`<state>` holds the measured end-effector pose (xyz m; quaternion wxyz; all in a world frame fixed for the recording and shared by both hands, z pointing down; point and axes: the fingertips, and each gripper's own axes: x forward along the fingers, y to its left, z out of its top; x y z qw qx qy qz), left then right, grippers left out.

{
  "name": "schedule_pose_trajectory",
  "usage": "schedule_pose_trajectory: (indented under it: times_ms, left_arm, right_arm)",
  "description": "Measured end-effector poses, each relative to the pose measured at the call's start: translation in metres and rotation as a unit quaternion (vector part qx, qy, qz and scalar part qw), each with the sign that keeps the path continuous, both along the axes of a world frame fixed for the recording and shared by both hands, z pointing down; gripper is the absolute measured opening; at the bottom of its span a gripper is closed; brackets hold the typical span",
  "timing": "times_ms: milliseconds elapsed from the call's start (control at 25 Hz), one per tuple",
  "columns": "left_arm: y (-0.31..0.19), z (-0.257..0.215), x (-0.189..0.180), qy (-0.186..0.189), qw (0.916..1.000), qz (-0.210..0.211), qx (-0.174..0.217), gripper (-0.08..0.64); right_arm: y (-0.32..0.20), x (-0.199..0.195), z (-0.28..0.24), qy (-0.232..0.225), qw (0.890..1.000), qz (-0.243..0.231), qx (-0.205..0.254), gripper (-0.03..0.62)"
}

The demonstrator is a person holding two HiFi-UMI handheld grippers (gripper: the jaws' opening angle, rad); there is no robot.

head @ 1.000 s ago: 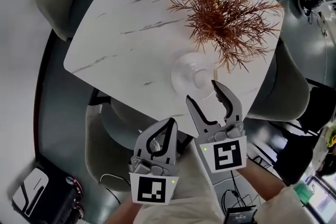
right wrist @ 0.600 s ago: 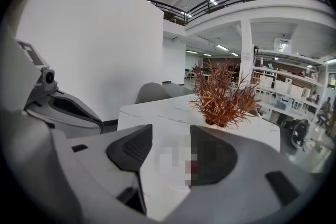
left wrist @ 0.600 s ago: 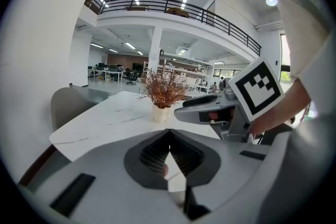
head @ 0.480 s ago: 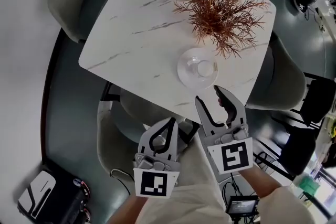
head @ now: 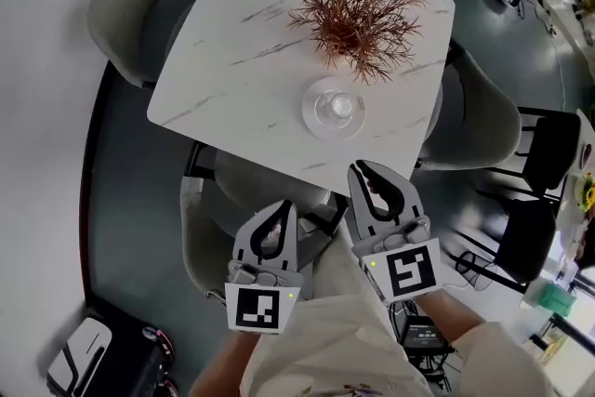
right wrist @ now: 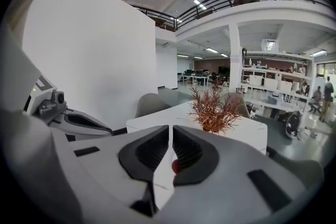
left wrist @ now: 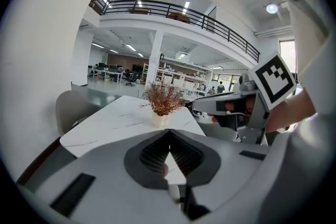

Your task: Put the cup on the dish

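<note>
The cup stands on the dish, near the table's six o'clock edge, the dried plant at its twelve; the placing looks done; off the table, your right gripper at five is closing on nothing; your left gripper at seven sits shut, empty.

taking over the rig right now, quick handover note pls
Left claw: shut, empty.
Right claw: jaws closing, nothing between them.
Both are near the table's near corner, apart from the cup.
The cup sits on the dish, in front of the plant.
Done: the cup looks placed.
Left: nothing obvious; maybe check that it stands steady.
</note>
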<state>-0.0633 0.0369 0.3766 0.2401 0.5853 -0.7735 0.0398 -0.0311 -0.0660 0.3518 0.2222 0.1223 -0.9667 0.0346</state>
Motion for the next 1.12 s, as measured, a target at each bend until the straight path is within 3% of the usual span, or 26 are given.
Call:
schedule_pose_trajectory:
  times_ms: [80, 320, 600, 1120]
  left_arm:
    - [0.003, -0.010, 0.000, -0.002, 0.9999, -0.004, 0.010, 0.003]
    - [0.024, -0.032, 0.002, -0.009, 0.9999, 0.000, 0.007, 0.003]
    - [0.043, -0.046, 0.017, -0.004, 0.9999, 0.005, 0.012, 0.003]
    - [0.041, -0.072, 0.034, -0.004, 0.9989, 0.031, 0.036, 0.003]
  right_arm:
    - [0.004, 0.003, -0.007, -0.003, 1.000, -0.003, -0.001, 0.005]
    - [0.012, 0.016, -0.032, -0.009, 1.000, 0.006, 0.011, 0.005]
    - [0.024, 0.039, -0.054, -0.010, 1.000, 0.000, -0.006, 0.005]
    - [0.049, 0.056, -0.100, -0.053, 0.998, 0.007, 0.028, 0.005]
